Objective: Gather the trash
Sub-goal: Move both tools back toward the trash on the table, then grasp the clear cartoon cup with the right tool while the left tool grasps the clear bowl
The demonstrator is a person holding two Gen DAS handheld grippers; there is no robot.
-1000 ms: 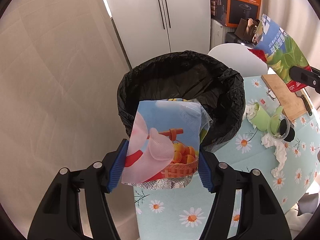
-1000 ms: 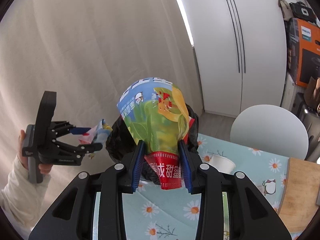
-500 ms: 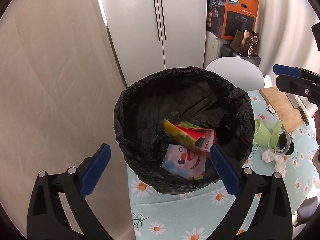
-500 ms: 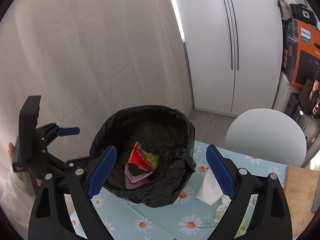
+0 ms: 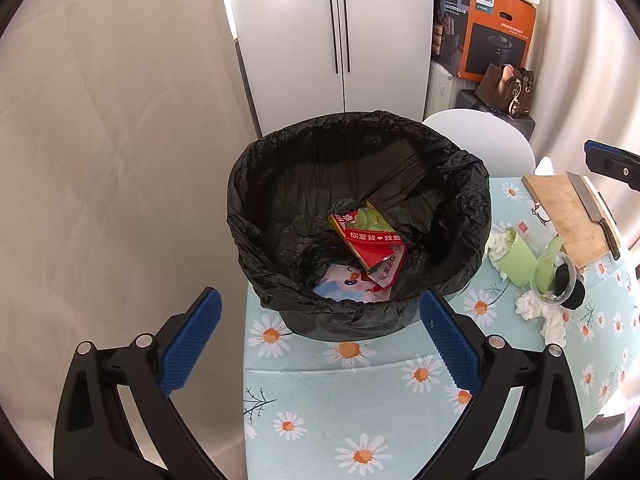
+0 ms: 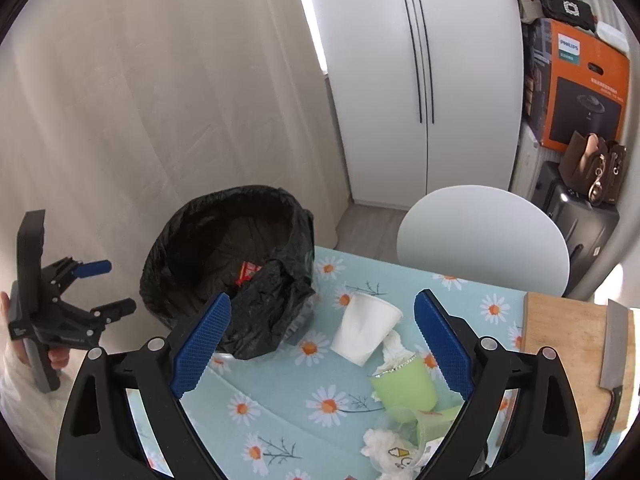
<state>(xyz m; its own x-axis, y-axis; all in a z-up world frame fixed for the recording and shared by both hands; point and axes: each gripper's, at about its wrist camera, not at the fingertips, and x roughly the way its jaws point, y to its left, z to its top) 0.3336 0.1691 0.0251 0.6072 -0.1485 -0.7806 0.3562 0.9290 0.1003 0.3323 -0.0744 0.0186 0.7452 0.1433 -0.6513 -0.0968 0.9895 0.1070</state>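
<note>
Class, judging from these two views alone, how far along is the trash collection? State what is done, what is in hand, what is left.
Done: two snack wrappers lie in the bin. In hand: nothing; the left gripper and right gripper are both open and empty. Left: the paper cup, green cup, clear lid and tissues remain on the table.

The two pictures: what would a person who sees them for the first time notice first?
First, the black-lined trash bin on the table's corner, with snack wrappers lying inside. Then the litter to its right: a tipped white paper cup, a green cup and crumpled tissue. Further right, a cleaver lies on a wooden board.
</note>
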